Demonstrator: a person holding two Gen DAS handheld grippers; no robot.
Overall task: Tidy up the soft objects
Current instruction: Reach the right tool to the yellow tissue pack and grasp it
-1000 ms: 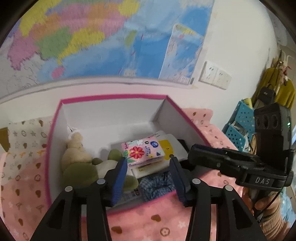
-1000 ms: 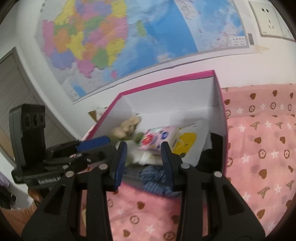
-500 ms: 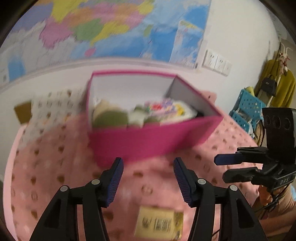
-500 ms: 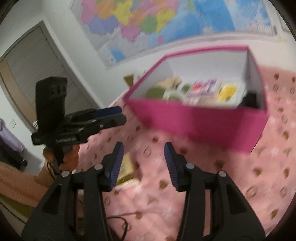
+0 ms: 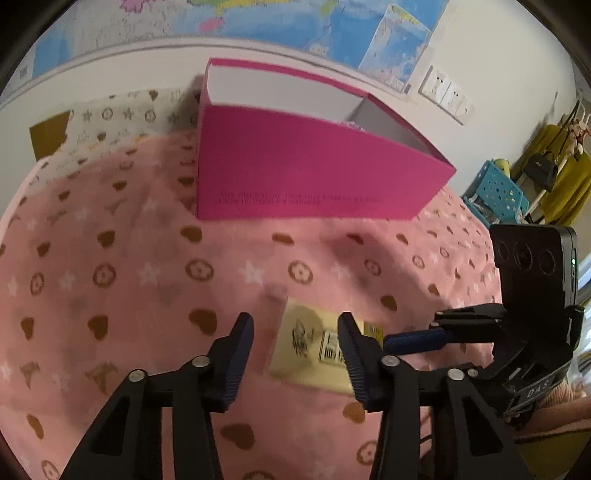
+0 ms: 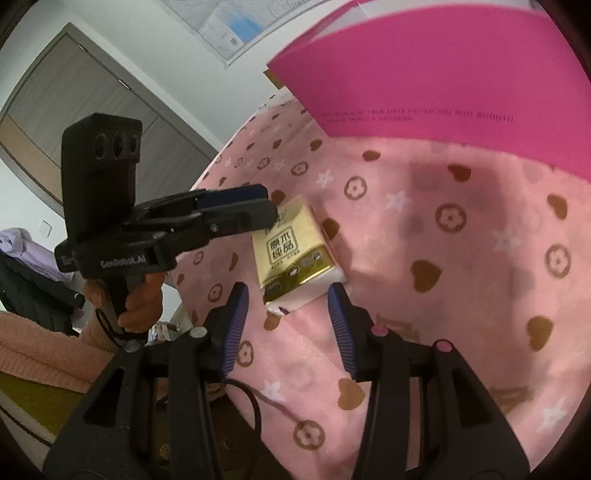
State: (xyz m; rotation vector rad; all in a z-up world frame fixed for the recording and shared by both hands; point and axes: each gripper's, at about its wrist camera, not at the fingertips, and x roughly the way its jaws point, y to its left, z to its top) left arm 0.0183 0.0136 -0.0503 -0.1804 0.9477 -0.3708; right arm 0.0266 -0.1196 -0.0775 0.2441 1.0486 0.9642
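Note:
A yellow-gold tissue pack (image 5: 314, 347) lies flat on the pink patterned blanket (image 5: 147, 280); it also shows in the right wrist view (image 6: 295, 247). My left gripper (image 5: 295, 332) is open and empty, low over the pack's near end. My right gripper (image 6: 284, 299) is open and empty, just short of the pack's other end. The pink box (image 5: 306, 170) stands behind the pack; its contents are hidden by its front wall. It also fills the top of the right wrist view (image 6: 443, 74).
The blanket's edge drops off at the left in the right wrist view (image 6: 192, 206). Blue perforated baskets (image 5: 495, 192) and hanging yellow clothes (image 5: 565, 177) stand at the right. A map (image 5: 332, 33) hangs on the wall behind the box.
Both grippers have pulled back out of the pink box and come down low over the blanket, now flanking the yellow tissue pack. Both stay open.

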